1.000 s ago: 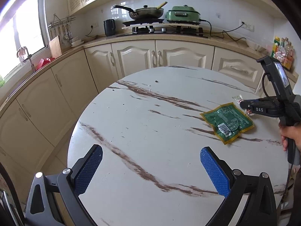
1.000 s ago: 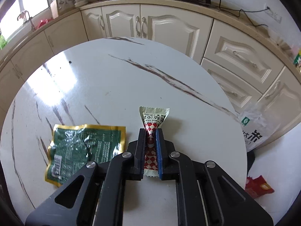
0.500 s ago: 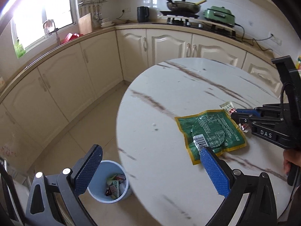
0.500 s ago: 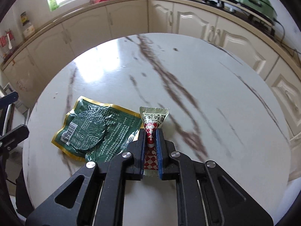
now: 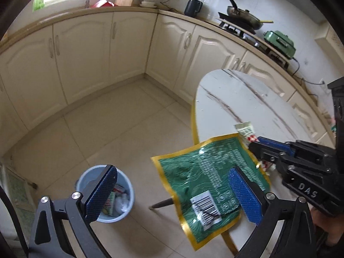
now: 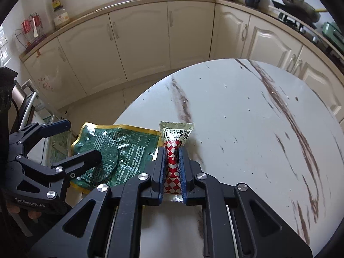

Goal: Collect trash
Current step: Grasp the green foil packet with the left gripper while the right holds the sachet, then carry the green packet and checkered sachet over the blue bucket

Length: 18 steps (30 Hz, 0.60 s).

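A green, gold-edged wrapper lies at the edge of the white marble table, and its barcode end sticks out over the floor. My left gripper is open, with its right finger over the wrapper and its left finger in front of a light blue bin on the floor. My right gripper is shut on a red-and-white checkered sachet just above the table. The right wrist view shows the wrapper under the open left gripper. The right gripper sits beside the wrapper.
The bin holds several pieces of rubbish. A dark table leg slants beneath the wrapper. Cream cabinets curve round the tiled floor. A kettle, a pan and a green cooker stand on the counter.
Both views have swung left toward the table's edge. The green wrapper has slid to the edge and now overhangs it. The bin has drawn closer. The right gripper still holds the sachet.
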Each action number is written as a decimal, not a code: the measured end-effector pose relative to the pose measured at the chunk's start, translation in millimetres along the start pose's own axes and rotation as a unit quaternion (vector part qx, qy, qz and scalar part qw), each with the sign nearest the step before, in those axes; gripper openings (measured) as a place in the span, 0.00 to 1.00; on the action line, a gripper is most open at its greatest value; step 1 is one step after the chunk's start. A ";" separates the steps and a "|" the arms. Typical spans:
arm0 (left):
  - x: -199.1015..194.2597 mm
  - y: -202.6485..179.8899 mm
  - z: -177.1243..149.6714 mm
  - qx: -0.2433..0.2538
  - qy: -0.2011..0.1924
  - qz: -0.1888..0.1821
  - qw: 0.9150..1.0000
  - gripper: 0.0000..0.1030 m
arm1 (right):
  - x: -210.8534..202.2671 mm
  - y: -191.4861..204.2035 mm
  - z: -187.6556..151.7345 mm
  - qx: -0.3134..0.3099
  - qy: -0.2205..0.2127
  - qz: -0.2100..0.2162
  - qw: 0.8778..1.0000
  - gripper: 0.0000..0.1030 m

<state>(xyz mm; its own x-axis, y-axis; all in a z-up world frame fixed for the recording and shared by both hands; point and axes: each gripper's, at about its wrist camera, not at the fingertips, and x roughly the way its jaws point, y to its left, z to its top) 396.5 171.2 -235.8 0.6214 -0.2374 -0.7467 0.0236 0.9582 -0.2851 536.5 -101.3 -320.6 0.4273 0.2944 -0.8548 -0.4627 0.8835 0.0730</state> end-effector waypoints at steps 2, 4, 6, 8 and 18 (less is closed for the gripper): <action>1.7 1.0 -2.5 -0.005 0.010 -0.025 1.000 0.93 | 0.5 2.0 0.4 0.004 -0.002 -0.001 1.000 0.13; -1.6 3.1 -3.0 -0.008 0.008 -0.050 0.999 0.77 | 0.5 3.0 1.5 0.008 -0.002 -0.005 1.000 0.13; -7.8 4.3 -1.6 -0.002 0.006 -0.055 0.998 0.63 | 0.3 4.5 1.7 0.009 -0.004 -0.012 1.000 0.13; -16.7 5.5 0.2 0.005 -0.007 -0.036 0.999 0.49 | -0.9 5.9 0.2 0.015 -0.005 -0.014 1.000 0.13; -57.4 0.6 -20.8 0.001 0.002 -0.058 0.998 0.30 | -9.9 18.2 -12.1 0.049 -0.015 -0.040 0.998 0.13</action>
<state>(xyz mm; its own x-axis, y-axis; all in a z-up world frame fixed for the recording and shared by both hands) 344.5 182.0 -205.7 0.6119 -0.3471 -0.7107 0.0966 0.9246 -0.3684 514.5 -92.5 -317.0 0.4842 0.2314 -0.8438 -0.3489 0.9355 0.0564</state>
